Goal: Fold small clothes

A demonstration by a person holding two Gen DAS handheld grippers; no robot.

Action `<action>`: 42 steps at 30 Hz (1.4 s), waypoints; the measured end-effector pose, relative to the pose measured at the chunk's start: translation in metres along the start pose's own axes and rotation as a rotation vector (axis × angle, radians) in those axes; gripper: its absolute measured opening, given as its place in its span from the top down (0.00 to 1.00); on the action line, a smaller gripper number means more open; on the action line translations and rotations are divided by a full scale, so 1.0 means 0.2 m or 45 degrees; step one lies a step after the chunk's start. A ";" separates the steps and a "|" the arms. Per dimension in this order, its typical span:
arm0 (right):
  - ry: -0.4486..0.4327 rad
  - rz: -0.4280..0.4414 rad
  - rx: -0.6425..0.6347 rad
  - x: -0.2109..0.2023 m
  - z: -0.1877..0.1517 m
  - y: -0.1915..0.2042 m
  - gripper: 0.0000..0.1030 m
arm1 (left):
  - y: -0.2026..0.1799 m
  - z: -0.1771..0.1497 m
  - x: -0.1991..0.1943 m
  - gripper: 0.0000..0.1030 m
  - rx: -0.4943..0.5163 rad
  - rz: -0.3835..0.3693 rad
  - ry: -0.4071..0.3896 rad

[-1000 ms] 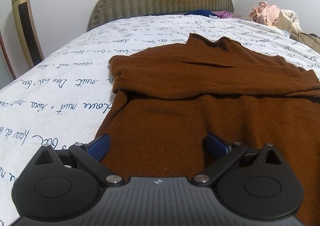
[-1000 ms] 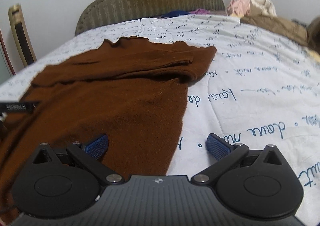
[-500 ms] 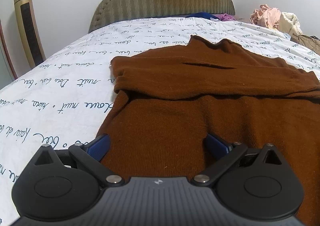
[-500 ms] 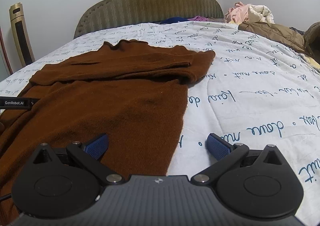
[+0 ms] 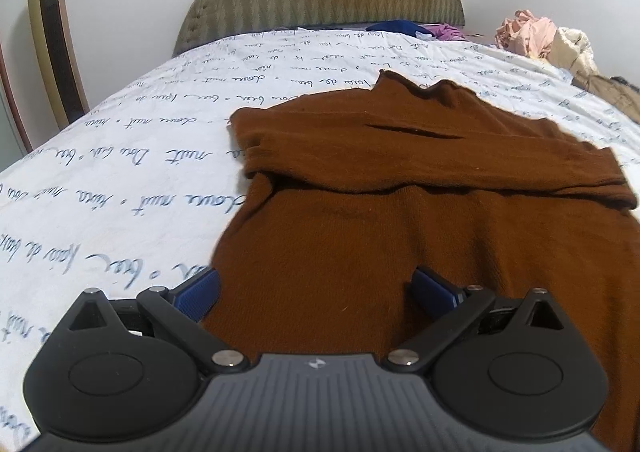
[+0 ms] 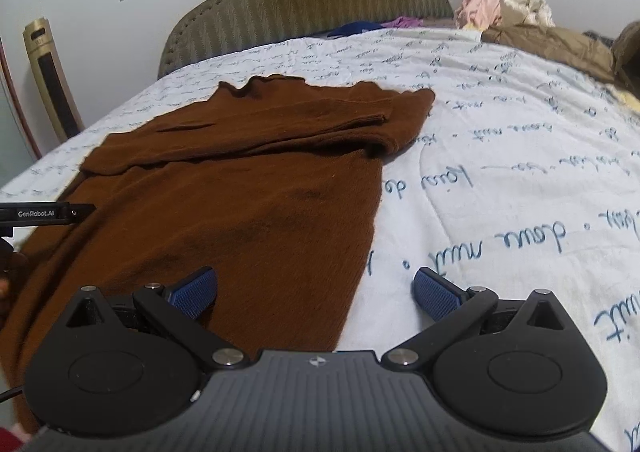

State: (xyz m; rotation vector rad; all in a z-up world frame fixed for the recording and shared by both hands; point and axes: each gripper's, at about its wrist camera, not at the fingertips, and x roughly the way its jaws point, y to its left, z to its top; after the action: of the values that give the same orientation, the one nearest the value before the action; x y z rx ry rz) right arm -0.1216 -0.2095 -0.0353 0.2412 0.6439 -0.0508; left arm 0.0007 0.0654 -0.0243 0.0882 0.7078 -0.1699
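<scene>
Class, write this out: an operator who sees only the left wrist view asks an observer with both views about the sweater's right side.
Operator: Where is the sweater's right edge?
Observer: The sweater ends inside the right gripper: knit on one side of the gap, sheet on the other.
Operator: Is that gripper holding anything?
Observer: No, its jaws stand wide apart and empty.

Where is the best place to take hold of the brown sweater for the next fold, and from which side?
Probably at the near hem corners of the brown sweater, coming in low from the near side. It lies flat, sleeves already folded across the chest. The left gripper and right gripper, both open, each straddle a side edge near the hem.
</scene>
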 end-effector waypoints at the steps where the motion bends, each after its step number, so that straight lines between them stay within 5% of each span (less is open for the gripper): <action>1: 0.010 0.026 0.008 -0.01 0.00 0.00 0.00 | 0.03 0.00 -0.03 0.00 -0.011 -0.015 -0.004; 8: 0.050 0.206 0.069 -0.12 -0.04 -0.07 0.01 | 0.35 -0.08 -0.14 0.00 -0.157 -0.081 0.067; 12: 0.077 0.266 0.050 -0.14 -0.06 -0.05 0.04 | 0.46 -0.15 -0.14 0.00 -0.275 -0.224 0.129; 15: 0.096 0.345 0.043 -0.13 -0.06 0.01 0.07 | 0.38 -0.15 -0.15 0.00 -0.205 -0.267 0.127; 22: 0.175 0.625 0.048 -0.07 -0.07 0.21 0.21 | 0.13 -0.19 -0.18 0.01 -0.057 -0.584 0.159; 23: 0.181 0.614 0.029 -0.07 -0.07 0.24 0.30 | 0.11 -0.20 -0.19 0.08 -0.033 -0.597 0.162; 24: 0.178 0.579 0.000 -0.07 -0.07 0.25 0.37 | 0.09 -0.20 -0.20 0.33 -0.015 -0.592 0.165; 26: 0.173 0.496 -0.008 -0.08 -0.06 0.24 0.75 | 0.08 -0.18 -0.21 0.73 0.013 -0.530 0.180; 27: 0.173 0.484 0.024 -0.08 -0.05 0.22 0.81 | 0.10 -0.16 -0.20 0.84 -0.015 -0.549 0.205; 29: 0.162 0.501 0.087 -0.08 -0.03 0.17 0.84 | 0.13 -0.12 -0.19 0.86 -0.080 -0.610 0.227; 36: 0.027 0.552 0.066 -0.16 0.15 0.16 0.84 | 0.09 0.10 -0.27 0.86 -0.038 -0.623 0.051; 42: -0.044 0.353 0.052 0.01 0.32 0.10 0.83 | 0.03 0.23 -0.09 0.85 -0.008 -0.422 0.002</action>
State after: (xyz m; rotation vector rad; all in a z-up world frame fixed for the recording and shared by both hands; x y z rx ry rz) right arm -0.0797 -0.2046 0.0174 0.3662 0.5704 0.1980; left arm 0.0170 0.0665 0.0218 -0.0357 0.7211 -0.4844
